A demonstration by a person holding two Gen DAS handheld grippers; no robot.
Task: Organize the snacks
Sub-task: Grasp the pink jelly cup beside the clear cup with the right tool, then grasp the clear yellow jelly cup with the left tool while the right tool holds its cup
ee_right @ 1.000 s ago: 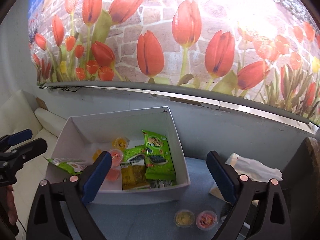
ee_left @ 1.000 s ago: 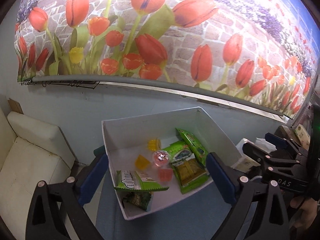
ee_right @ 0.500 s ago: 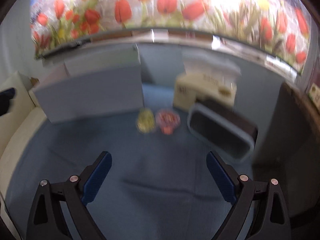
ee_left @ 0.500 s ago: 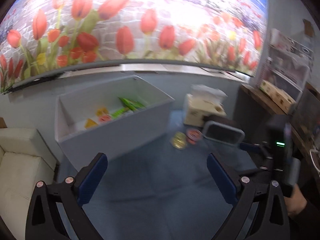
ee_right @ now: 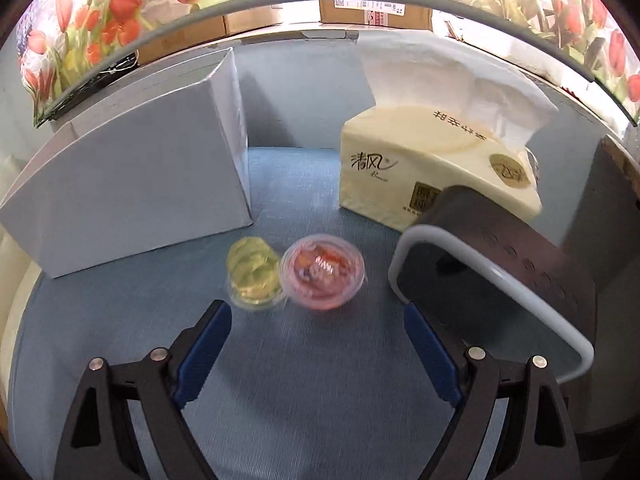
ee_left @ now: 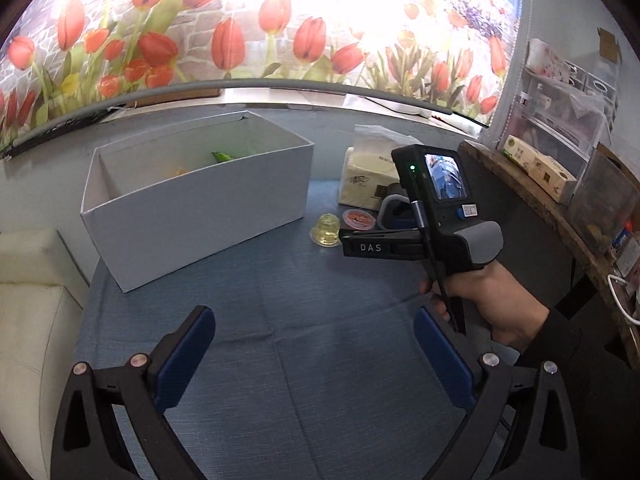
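A yellow jelly cup (ee_right: 253, 276) and a red jelly cup (ee_right: 322, 272) stand side by side on the blue tablecloth, just right of the white snack box (ee_right: 132, 184). My right gripper (ee_right: 318, 354) is open and empty, low over the cloth, just short of the two cups. In the left wrist view the box (ee_left: 200, 208) shows a green packet (ee_left: 224, 156) inside, and the cups show as yellow (ee_left: 327, 232) and red (ee_left: 359, 218). My left gripper (ee_left: 314, 360) is open and empty, back over the cloth, behind the right gripper's body (ee_left: 432, 220).
A cream tissue pack (ee_right: 432, 160) stands behind the cups. A dark speaker with a grey handle (ee_right: 492, 276) lies right of them. A wooden shelf with boxes (ee_left: 540, 168) is at the right. A white cushion (ee_left: 32, 320) lies left of the table.
Both grippers pulled back from over the box. The right gripper dropped low and closed in on the two jelly cups; the left drew further back and now sees the right gripper.
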